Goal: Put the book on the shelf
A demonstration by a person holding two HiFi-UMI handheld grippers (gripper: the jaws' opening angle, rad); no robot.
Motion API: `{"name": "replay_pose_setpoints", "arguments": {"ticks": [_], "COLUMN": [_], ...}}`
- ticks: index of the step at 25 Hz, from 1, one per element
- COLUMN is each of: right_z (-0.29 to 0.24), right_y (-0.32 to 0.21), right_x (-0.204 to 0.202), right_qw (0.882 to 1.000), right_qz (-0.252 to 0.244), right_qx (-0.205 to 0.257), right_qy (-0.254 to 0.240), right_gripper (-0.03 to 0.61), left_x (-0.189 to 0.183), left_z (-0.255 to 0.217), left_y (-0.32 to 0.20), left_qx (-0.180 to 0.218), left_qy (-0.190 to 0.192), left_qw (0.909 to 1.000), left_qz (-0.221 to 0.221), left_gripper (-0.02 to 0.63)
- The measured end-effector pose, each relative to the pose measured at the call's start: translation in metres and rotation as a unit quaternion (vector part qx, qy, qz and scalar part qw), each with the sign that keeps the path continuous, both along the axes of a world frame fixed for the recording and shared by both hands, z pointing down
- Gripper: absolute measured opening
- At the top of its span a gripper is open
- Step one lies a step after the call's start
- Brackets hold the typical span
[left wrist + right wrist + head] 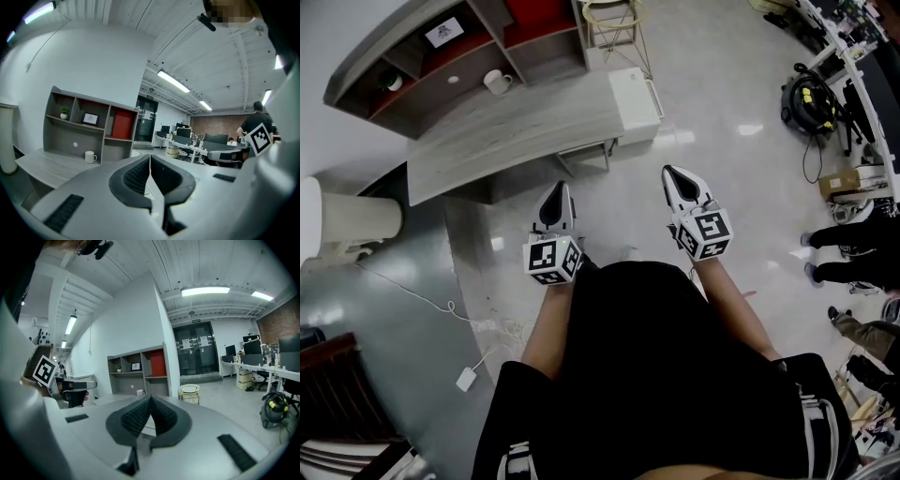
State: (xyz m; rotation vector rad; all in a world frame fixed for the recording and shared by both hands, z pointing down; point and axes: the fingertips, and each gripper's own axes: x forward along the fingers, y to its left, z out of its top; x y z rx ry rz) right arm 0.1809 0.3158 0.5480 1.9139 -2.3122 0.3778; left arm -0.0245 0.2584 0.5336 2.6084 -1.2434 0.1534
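**Both grippers empty and closed, book-coloured block already in the shelf ahead**

The left gripper [557,193] and the right gripper [675,180] are held side by side in front of the person's body, pointing forward and a little downward. Each has its ribbed pads pressed together with nothing between them. That reads as a carrying or resting pose, not a reach. Neither tool is near anything it could grip.

The shelf unit [50,115] stands ahead of the left gripper's tips and off to their left, at the back of a pale wooden desk [516,131]. From the right gripper it lies further left, beyond the other tool.

- **Upper right compartment:** holds an upright red block [123,124] that fills most of the space. It is probably the book, so the task looks finished or not yet begun. Whether it is a book or a coloured panel I cannot tell.
- **Middle compartment:** holds a small framed picture [90,118].
- **Left compartment:** holds a small potted plant [63,113].
- **Lower compartments:** look nearly bare.

A white mug [90,156] sits on the desk just in front of the shelf, and its inside is not visible. Ahead of the right gripper and slightly to its right, a wire basket [189,393] stands on the floor past the end of the desk. Its contents cannot be made out.
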Motion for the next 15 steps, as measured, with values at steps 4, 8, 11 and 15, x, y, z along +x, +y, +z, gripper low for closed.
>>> {"name": "replay_pose_setpoints", "arguments": {"ticks": [4, 8, 11, 15], "right_z": [0.001, 0.002, 0.004, 0.005], "right_y": [0.006, 0.008, 0.011, 0.010], "right_x": [0.006, 0.012, 0.015, 0.022], "right_qw": [1.000, 1.000, 1.000, 1.000], "right_qz": [0.002, 0.010, 0.012, 0.017], "right_qx": [0.001, 0.000, -0.002, -0.001], "right_qy": [0.008, 0.010, 0.015, 0.017], "right_gripper": [0.000, -0.001, -0.001, 0.000], "left_x": [0.010, 0.014, 0.015, 0.018], "left_z": [0.000, 0.001, 0.002, 0.004], "left_y": [0.005, 0.009, 0.012, 0.015], "left_qx": [0.003, 0.003, 0.001, -0.001], "left_qy": [-0.001, -0.001, -0.001, -0.003], "left_qw": [1.0000, 0.9999, 0.9999, 0.9998], "left_qz": [0.007, 0.014, 0.015, 0.020], "left_gripper": [0.014, 0.014, 0.014, 0.012]}}
